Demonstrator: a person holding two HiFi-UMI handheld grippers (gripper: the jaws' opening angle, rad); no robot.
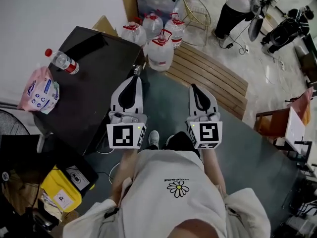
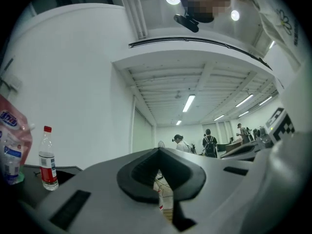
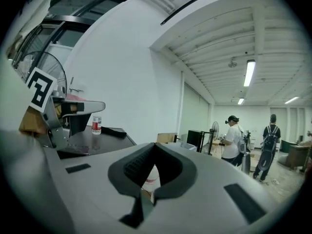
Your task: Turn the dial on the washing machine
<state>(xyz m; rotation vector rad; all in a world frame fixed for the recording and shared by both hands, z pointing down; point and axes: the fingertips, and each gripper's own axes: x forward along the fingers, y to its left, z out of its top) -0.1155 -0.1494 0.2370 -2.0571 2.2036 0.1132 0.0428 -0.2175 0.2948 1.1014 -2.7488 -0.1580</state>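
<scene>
No washing machine or dial shows in any view. In the head view I hold both grippers side by side in front of my body, above the grey floor. My left gripper (image 1: 134,78) points away from me, beside the right edge of a black table (image 1: 99,88). Its jaws meet at the tip (image 2: 158,150) with nothing between them. My right gripper (image 1: 193,87) is level with it, a hand's width to the right. Its jaws also touch at the tip (image 3: 156,145) and hold nothing.
On the black table lie a water bottle (image 1: 62,61) and a pink refill bag (image 1: 39,90). Several large water jugs (image 1: 161,51) stand ahead beside a wooden pallet (image 1: 213,78). A yellow box (image 1: 62,190) sits at lower left. People stand far off (image 3: 231,139).
</scene>
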